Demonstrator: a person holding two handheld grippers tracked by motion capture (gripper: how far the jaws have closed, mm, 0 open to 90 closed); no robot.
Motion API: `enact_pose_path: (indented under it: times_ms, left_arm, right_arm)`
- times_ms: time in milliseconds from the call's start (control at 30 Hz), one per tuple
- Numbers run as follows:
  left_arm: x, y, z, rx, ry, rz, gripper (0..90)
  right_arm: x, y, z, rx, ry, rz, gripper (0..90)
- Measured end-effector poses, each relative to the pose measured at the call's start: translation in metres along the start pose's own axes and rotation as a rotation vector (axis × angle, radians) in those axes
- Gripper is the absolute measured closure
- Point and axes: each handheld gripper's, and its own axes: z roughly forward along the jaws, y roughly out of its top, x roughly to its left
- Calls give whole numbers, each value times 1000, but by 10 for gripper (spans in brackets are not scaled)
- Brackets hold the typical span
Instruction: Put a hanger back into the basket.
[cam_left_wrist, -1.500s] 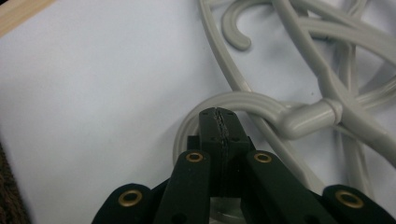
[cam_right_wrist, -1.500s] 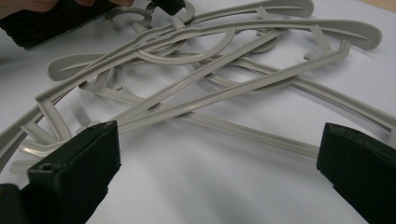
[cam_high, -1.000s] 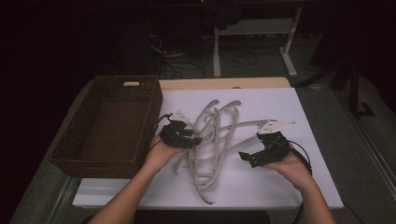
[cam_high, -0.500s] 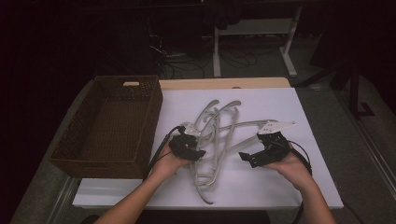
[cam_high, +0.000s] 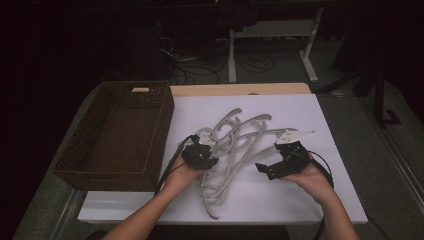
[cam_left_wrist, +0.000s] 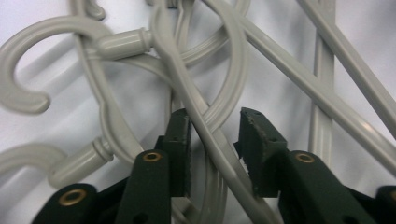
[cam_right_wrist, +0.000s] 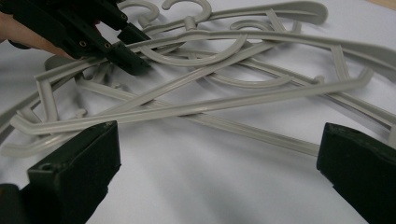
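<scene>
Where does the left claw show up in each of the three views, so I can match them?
High view: left claw sits left of centre, on the pile of grey hangers, beside the brown basket.
Left claw view: its own jaws rise from the bottom centre, straddling a hanger bar, a gap still at the right pad.
Right claw view: top left, reaching into the pile.
Shared landmark: the hangers' hooks.
</scene>
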Motion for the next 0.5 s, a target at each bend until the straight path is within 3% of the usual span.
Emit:
enact_pose_path:
  times_ms: [133, 333, 500]
  left_arm:
    - [0, 0, -1, -6, 5, -2, 740]
    - [1, 1, -4, -20, 6, -8, 747]
    - [4, 2, -10, -57, -21, -39, 750]
  right_arm:
    - [0, 0, 0, -2, -1, 0, 0]
    - [0, 0, 0, -3, 0, 0, 0]
    - [-1, 0, 0, -6, -1, -1, 0]
